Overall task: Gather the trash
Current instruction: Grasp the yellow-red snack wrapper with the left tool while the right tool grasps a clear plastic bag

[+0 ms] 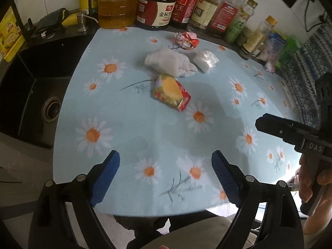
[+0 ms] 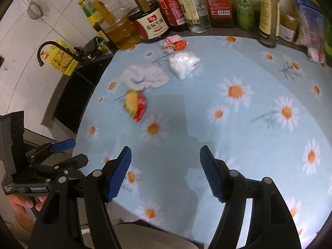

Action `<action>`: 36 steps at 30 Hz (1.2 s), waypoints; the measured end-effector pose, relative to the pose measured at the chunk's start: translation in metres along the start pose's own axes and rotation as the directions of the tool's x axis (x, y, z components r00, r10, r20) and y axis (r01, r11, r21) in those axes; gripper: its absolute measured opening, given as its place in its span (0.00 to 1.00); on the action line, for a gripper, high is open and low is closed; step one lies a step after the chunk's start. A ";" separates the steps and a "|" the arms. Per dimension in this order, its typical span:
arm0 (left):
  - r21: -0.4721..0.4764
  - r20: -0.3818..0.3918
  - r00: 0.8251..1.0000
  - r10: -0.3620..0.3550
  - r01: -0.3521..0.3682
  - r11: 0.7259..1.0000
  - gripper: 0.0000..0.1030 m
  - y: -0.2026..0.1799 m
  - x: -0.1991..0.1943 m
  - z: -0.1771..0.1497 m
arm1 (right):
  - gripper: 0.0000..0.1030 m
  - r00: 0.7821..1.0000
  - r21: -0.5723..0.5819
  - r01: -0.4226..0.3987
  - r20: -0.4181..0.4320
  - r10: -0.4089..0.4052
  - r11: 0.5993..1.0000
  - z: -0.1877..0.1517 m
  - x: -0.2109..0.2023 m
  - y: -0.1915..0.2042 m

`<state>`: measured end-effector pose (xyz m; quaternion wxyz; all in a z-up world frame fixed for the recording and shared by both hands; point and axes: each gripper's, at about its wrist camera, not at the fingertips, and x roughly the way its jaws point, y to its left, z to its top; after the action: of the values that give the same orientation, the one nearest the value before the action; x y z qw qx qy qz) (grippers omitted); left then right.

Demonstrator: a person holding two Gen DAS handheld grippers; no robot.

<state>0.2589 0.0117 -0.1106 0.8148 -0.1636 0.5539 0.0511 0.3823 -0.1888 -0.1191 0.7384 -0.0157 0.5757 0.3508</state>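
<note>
Trash lies on the daisy-print tablecloth: a yellow-red snack packet, a crumpled white paper towel, a clear plastic wad and a red-white crumpled wrapper. My left gripper is open and empty near the table's front edge, well short of the packet. In the right wrist view the packet, towel, plastic wad and wrapper lie far ahead on the cloth. My right gripper is open and empty over the cloth.
Oil and sauce bottles line the back edge. A black sink lies left of the table, with a black faucet. More bottles and bags stand at the back right. The other gripper's body shows in each view.
</note>
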 end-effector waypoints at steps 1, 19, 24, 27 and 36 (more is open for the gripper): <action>-0.007 -0.003 1.000 0.005 -0.005 1.000 0.85 -0.002 0.003 0.004 | 0.75 1.000 -0.010 0.000 -0.003 0.000 1.000 0.006 0.001 -0.004; -0.119 -0.039 0.996 0.083 -0.087 0.989 0.85 -0.019 0.056 0.067 | 0.78 0.999 -0.183 -0.036 -0.046 0.028 0.982 0.104 0.040 -0.026; -0.139 -0.063 0.992 0.105 -0.113 0.984 0.85 -0.018 0.074 0.080 | 0.78 0.998 -0.223 -0.032 -0.064 0.018 0.974 0.121 0.058 -0.028; -0.158 -0.077 0.991 0.112 -0.123 0.980 0.85 -0.016 0.083 0.087 | 0.78 0.997 -0.237 -0.034 -0.077 0.016 0.971 0.128 0.069 -0.031; -0.187 -0.110 0.985 0.135 -0.154 0.970 0.85 -0.012 0.101 0.098 | 0.78 0.992 -0.284 -0.056 -0.123 0.021 0.957 0.146 0.094 -0.027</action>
<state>0.3874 0.0226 -0.1682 0.7612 -0.2041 0.5955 0.1561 0.5274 -0.0995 -0.1615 0.6859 -0.1320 0.5618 0.4432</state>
